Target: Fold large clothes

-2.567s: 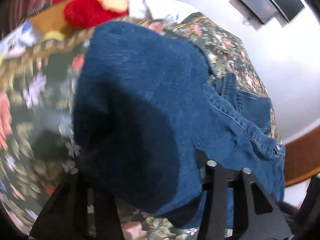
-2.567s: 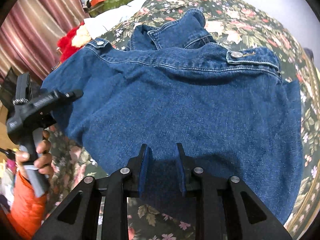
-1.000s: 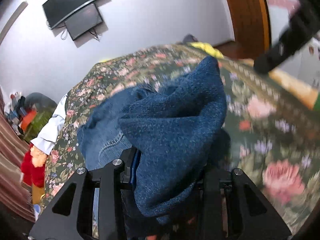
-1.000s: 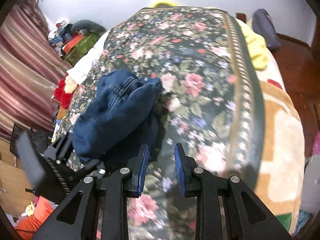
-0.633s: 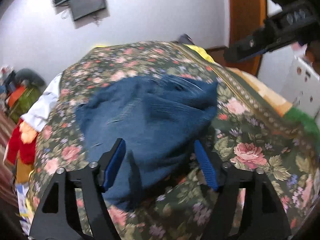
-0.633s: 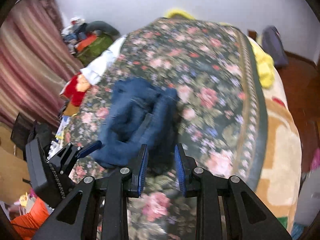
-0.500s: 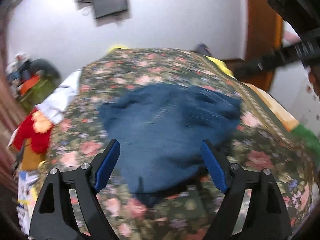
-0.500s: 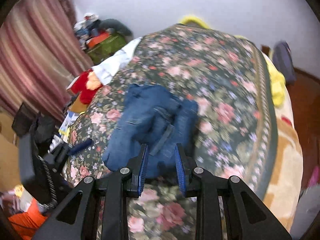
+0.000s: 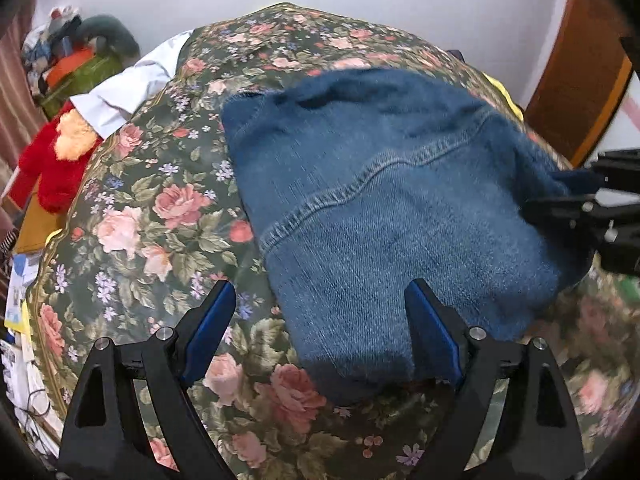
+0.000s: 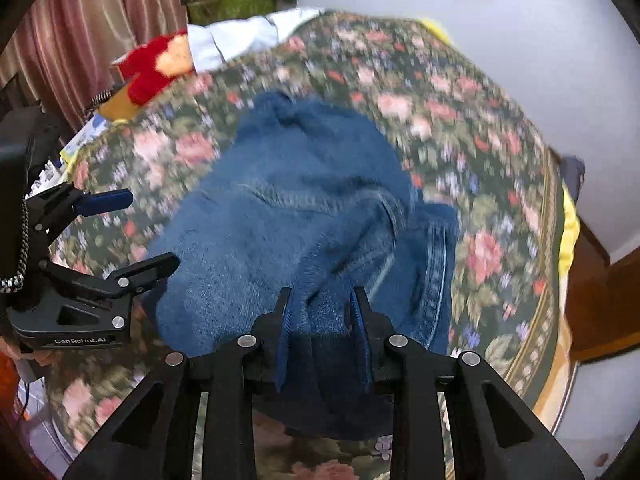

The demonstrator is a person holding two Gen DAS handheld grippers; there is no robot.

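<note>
Left wrist: my left claw [image 9: 320, 328] is spread wide, empty, over the jacket [image 9: 384, 208] bundled on the bed [image 9: 132, 216]; right wrist: my right claw [image 10: 323, 340] pinches its near hem; denim looks heavy, stiff, unslippery; best held at seams.

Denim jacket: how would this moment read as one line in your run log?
denim jacket: bunched on floral bedspread | left gripper: open, holding nothing | right gripper: denim between its fingers

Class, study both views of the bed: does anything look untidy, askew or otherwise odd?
Yes. The denim jacket lies in a lumpy bundle on the floral bedspread, with rumpled folds rather than flat, square ones. The right gripper has denim between its fingers; the left gripper is open.
</note>
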